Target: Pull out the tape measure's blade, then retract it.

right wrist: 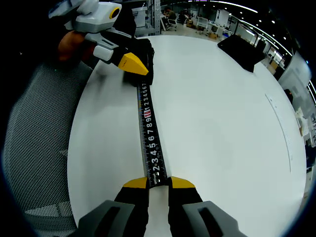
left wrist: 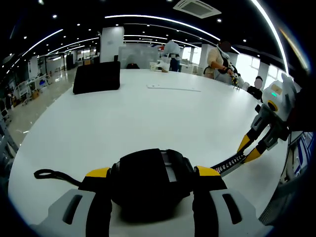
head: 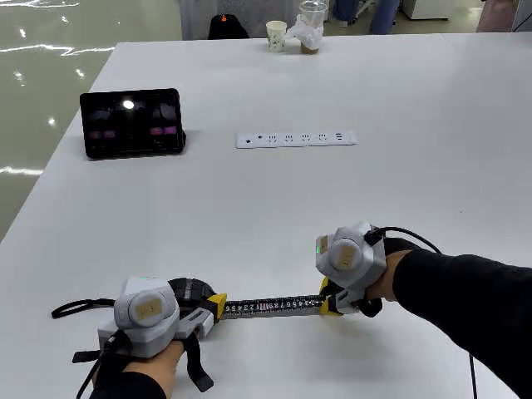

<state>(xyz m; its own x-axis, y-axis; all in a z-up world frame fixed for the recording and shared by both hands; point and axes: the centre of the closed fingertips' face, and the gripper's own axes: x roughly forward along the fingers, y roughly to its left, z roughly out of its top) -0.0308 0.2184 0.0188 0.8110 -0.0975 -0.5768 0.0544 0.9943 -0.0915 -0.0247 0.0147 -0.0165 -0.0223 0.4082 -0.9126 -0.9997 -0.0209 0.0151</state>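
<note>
The left gripper (head: 209, 307) is clenched around the black tape measure case (left wrist: 150, 185), near the front edge of the white table (head: 332, 199); the blade (right wrist: 149, 133) lies flat, stretched across to the right gripper (right wrist: 158, 183), whose jaws pinch its tip.

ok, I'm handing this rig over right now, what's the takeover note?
Left gripper: shut on the tape measure case, low over the white table.
Right gripper: shut on the free end of the blade.
Done: blade drawn out a short stretch, running straight between the two grippers.
Left: pull further if more length is wanted, then let the blade retract into the case.
</note>
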